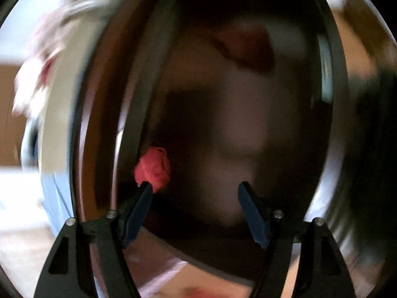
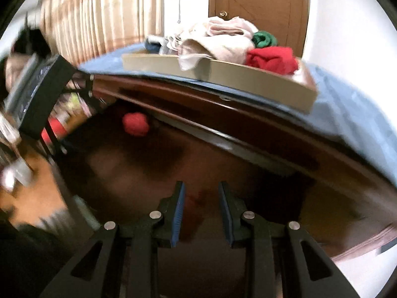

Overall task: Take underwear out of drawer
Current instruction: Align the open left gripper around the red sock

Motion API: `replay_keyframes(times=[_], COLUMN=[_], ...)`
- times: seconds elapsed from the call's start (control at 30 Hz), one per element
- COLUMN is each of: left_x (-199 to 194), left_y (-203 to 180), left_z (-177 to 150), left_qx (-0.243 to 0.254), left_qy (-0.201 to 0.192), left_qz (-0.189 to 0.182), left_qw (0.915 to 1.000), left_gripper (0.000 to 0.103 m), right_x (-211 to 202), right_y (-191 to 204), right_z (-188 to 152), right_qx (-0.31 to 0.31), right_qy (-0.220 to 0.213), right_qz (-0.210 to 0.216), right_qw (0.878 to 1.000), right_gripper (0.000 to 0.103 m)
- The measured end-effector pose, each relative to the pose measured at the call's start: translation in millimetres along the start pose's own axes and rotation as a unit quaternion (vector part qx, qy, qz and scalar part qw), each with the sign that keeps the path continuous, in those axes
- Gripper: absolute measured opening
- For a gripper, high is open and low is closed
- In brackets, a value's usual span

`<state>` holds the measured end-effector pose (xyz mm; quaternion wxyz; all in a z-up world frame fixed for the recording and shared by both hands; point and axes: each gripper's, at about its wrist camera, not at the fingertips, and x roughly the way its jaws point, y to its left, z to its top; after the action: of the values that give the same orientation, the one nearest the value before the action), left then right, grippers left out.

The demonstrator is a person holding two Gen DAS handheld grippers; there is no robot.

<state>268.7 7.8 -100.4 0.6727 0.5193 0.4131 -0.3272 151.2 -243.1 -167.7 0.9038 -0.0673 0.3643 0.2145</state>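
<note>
The left gripper is wide open and holds nothing. A small pink-red bundle of underwear sits right at the tip of its left finger, at about 10 o'clock from the gap; it looks like it touches the finger, but the blur makes that hard to tell. Around it is the dark inside of the drawer, with pale and dark cloth too blurry to name. The drawer's brown rim curves up at 9 o'clock.

The right gripper is partly open and also holds nothing. It points into the dark drawer from lower down. The same red bundle lies well away at 11 o'clock, near the back of the drawer.

Only the right view shows the room. At 12 o'clock a flat box full of folded clothes rests on a blue cover over the top. Behind it are a wooden door and a curtain.
</note>
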Motion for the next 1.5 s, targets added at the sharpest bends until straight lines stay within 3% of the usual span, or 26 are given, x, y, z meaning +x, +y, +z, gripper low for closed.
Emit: replay_keyframes(times=[0.03,0.1,0.17,0.2,0.23,0.33,0.37,0.43,0.57,0.67,0.77,0.83,1.17,1.37,1.5], left_x=[-3.0,-8.9,-14.8,-24.9,-24.5,-40.8,-63.8,-69.0,-58.3,-56.9,-51.6,-46.0,-27.8,-18.2,-10.7], left_y=[2.4,19.3,17.9,-0.5,-7.2,-5.7,-12.3,-20.1,-14.5,-5.7,2.8,8.8,15.5,19.4,21.6], left_z=[-11.1,-29.4,-49.8,-34.0,-46.3,-68.7,-73.8,-87.0,-108.6,-120.1,-131.0,-134.8,-150.9,-164.8,-164.4], left_qx=[-0.042,-0.142,-0.227,-0.25,-0.278,-0.359,-0.381,-0.419,-0.482,-0.521,-0.547,-0.554,-0.551,-0.566,-0.566], left_qy=[-0.015,-0.046,-0.063,-0.069,-0.077,-0.106,-0.12,-0.141,-0.144,-0.147,-0.154,-0.156,-0.154,-0.15,-0.147], left_qz=[-0.011,-0.029,-0.023,-0.017,-0.013,-0.011,-0.01,-0.005,0.018,0.023,0.018,0.018,0.007,-0.004,-0.016], left_qw=[0.9989,0.9884,0.9716,0.9657,0.9574,0.9271,0.9168,0.897,0.8639,0.8406,0.8224,0.8176,0.8204,0.8107,0.8108], left_gripper=[0.073,0.073,0.073,0.073,0.073,0.073,0.073,0.073,0.074,0.082,0.082,0.082,0.082,0.082,0.082], right_x=[2.4,8.4,16.7,21.8,26.0,43.8,49.6,66.8,103.0,121.1,135.6,149.3,199.0,209.4,213.9], right_y=[4.6,21.6,39.2,47.9,53.0,72.5,80.1,96.3,120.7,136.0,152.5,157.6,175.4,169.9,165.0], right_z=[3.3,14.6,28.5,37.2,43.5,60.8,63.6,67.0,69.8,69.3,69.6,72.7,70.2,73.1,78.9], right_qx=[-0.001,-0.036,-0.082,-0.107,-0.124,-0.183,-0.206,-0.245,-0.272,-0.299,-0.323,-0.325,-0.346,-0.326,-0.301], right_qy=[0.0,0.004,0.014,0.016,0.017,0.029,0.028,0.035,0.05,0.052,0.045,0.048,0.043,0.039,0.041], right_qz=[0.011,0.021,0.037,0.044,0.046,0.068,0.07,0.078,0.086,0.087,0.075,0.064,0.005,0.005,0.02], right_qw=[1.0,0.999,0.996,0.993,0.991,0.98,0.976,0.966,0.957,0.949,0.942,0.942,0.937,0.945,0.953], right_gripper=[0.03,0.03,0.03,0.03,0.03,0.03,0.03,0.03,0.03,0.03,0.03,0.03,0.029,0.029,0.029])
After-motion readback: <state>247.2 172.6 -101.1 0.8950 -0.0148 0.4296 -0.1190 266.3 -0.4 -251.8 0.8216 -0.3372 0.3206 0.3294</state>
